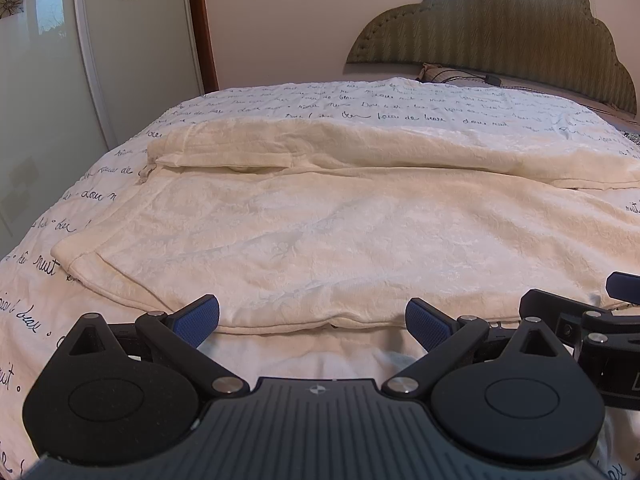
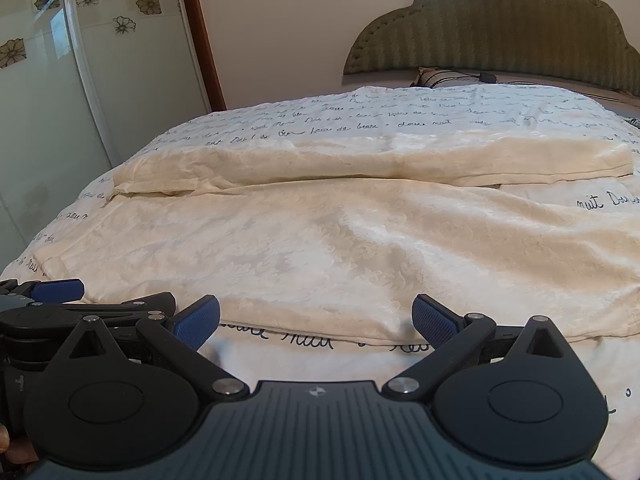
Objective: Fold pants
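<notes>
Left of frame, both views: wardrobe door (image 1: pixel 48 80) with flower decals, no part in the task. My left gripper (image 1: pixel 312 322) sits at the bottom centre of the left wrist view, jaws spread wide, nothing between the blue pads (image 1: pixel 198 320); it points at the near hem edge of the pants (image 1: pixel 320 232). The pants are cream, textured, laid flat across the bed (image 1: pixel 24 344), on the script-printed cover; one leg spans the middle of the frame, the other lies behind it toward the upper centre, its cuff visible at the upper right of the right wrist view. My right gripper (image 2: pixel 316 320) sits at the bottom centre of its own view, also spread wide and empty, aimed at the same near edge further right. Each gripper shows in the other's view at the lower corner, so they are side by side. Headboard (image 1: pixel 500 28) at the upper right. Judgement: the fold has not started; this is the approach to the first grasp. Next move calls for both grippers to advance low, pinch the near edge through its full thickness, then lift and carry it over the far leg evenly so the fabric does not bunch.
</notes>
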Demonstrator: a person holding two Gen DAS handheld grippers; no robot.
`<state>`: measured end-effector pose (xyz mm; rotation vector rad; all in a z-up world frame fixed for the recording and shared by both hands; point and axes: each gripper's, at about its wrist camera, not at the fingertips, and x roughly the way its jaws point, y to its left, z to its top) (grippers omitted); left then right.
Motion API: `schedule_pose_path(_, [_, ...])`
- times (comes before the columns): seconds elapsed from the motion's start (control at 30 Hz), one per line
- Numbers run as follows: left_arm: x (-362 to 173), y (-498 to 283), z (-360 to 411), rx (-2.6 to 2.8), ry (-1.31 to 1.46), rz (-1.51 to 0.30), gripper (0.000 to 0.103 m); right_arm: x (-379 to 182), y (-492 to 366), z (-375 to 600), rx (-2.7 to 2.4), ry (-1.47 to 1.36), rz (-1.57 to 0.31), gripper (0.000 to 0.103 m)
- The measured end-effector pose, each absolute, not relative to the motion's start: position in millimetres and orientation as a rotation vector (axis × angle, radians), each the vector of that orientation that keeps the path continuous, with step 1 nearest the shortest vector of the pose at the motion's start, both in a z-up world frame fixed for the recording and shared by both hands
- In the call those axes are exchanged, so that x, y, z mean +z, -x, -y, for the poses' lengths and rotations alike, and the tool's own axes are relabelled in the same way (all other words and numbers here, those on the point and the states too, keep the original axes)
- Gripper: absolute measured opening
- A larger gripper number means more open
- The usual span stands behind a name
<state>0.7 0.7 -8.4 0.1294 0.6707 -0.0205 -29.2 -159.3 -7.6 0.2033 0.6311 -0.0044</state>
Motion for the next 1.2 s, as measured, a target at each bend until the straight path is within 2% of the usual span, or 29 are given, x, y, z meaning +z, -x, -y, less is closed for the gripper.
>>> schedule_pose_path(1.2, [-12.2,2.3,1.1,-0.026,-0.134,-0.671,0.101,-8.0,29.8,153.9,0.003,-0.201,-0.635,0.103])
